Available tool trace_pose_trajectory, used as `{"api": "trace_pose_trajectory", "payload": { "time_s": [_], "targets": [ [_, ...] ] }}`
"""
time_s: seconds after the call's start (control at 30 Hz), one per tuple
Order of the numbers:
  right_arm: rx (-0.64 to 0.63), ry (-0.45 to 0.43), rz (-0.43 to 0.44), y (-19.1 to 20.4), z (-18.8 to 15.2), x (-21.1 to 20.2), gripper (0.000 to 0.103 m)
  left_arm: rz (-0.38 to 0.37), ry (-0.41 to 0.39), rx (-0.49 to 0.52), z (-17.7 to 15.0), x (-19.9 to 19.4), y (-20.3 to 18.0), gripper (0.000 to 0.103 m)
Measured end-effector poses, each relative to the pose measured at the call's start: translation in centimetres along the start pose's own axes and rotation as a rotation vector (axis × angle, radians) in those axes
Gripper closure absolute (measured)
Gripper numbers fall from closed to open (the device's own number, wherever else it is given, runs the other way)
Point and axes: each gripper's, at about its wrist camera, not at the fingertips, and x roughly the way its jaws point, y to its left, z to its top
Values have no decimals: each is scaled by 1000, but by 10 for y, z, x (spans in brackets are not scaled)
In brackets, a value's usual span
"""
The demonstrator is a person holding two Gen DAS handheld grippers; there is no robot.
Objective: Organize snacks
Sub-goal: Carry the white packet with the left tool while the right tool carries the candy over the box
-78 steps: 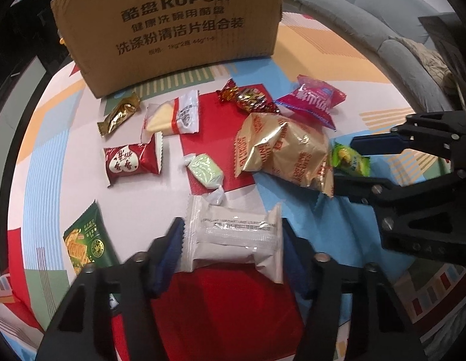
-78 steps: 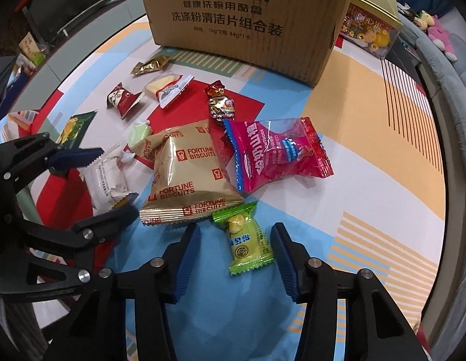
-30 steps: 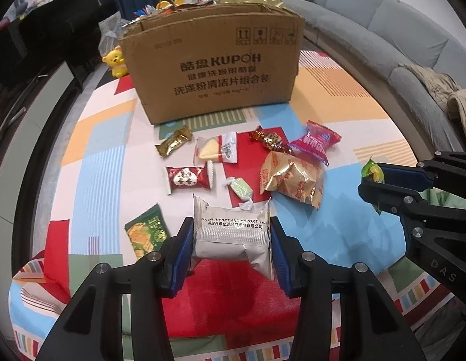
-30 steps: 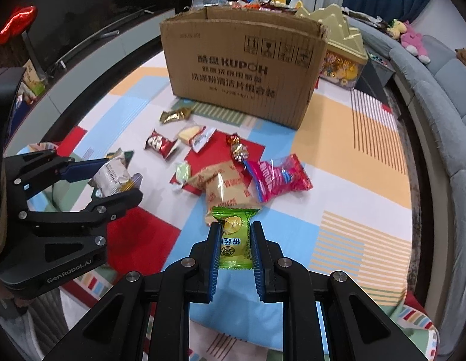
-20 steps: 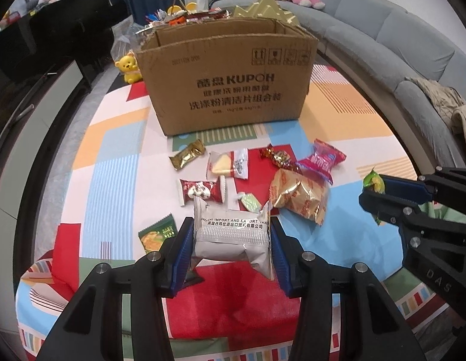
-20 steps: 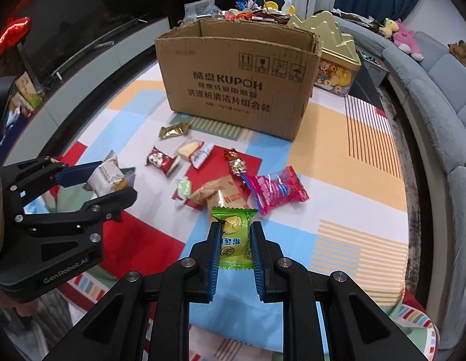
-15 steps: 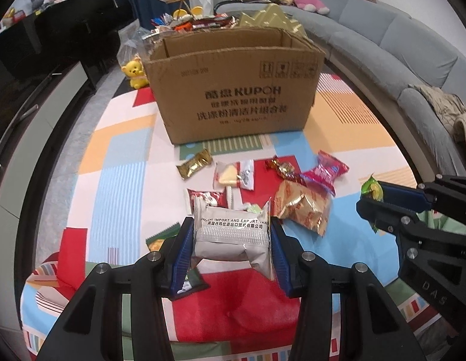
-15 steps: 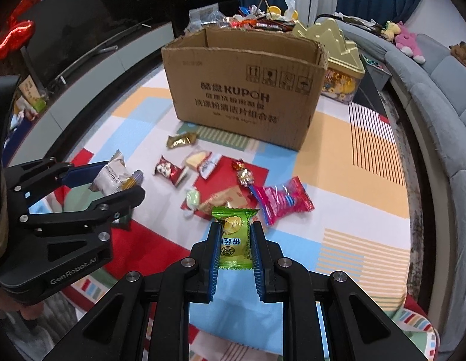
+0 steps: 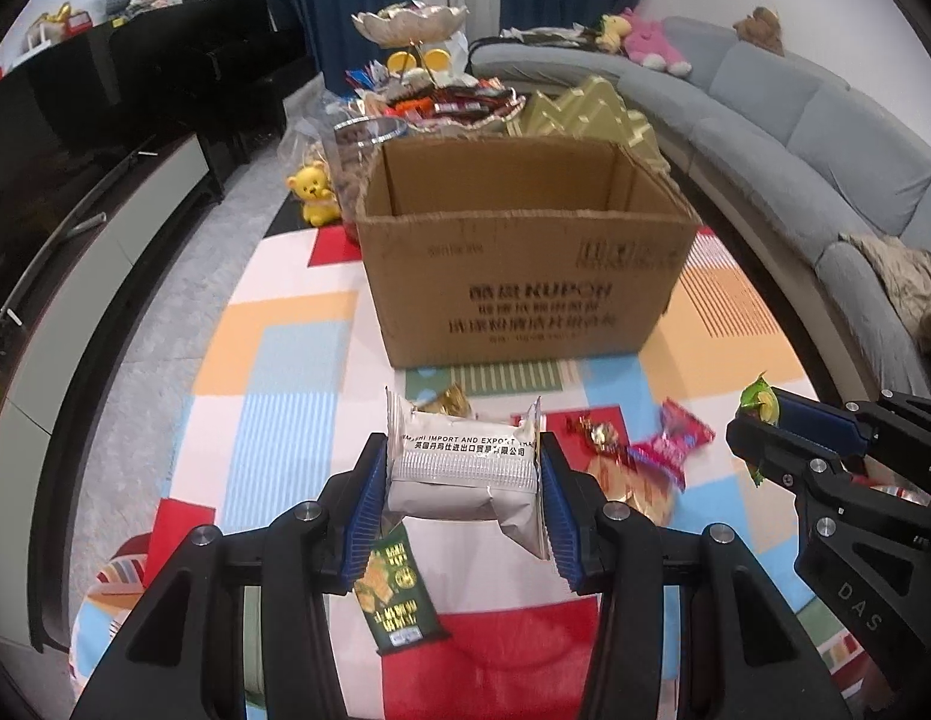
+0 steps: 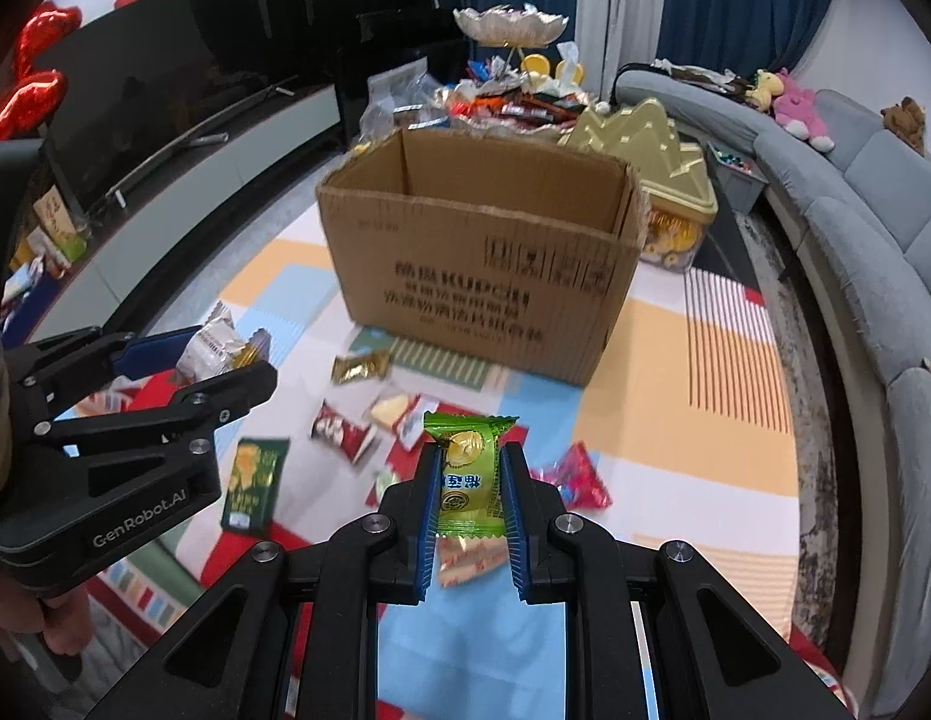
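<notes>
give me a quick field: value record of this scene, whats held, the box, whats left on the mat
left gripper: shut on white packet
right gripper: shut on green candy packet
cardboard box: open top, upright on the play mat, beyond both grippers; no snacks visible on the inner walls that show
snacks on mat: dark green packet, red packet, gold wrapper, pink bag, others partly hidden
progress: both held packets up off the mat, not yet in the box

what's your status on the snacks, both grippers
Left gripper shut on silver-white foil packet. Right gripper shut on green candy wrapper. Open brown cardboard box ahead, path clear.
</notes>
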Motion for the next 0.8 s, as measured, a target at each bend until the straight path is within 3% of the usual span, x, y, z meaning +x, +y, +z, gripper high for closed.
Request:
{"api": "trace_pose_trajectory", "payload": {
  "time_s": [0.8],
  "targets": [
    [84,-134,-67,-34,96,0,82,33,-150,-25,112,-2,3,56]
  ]
}}
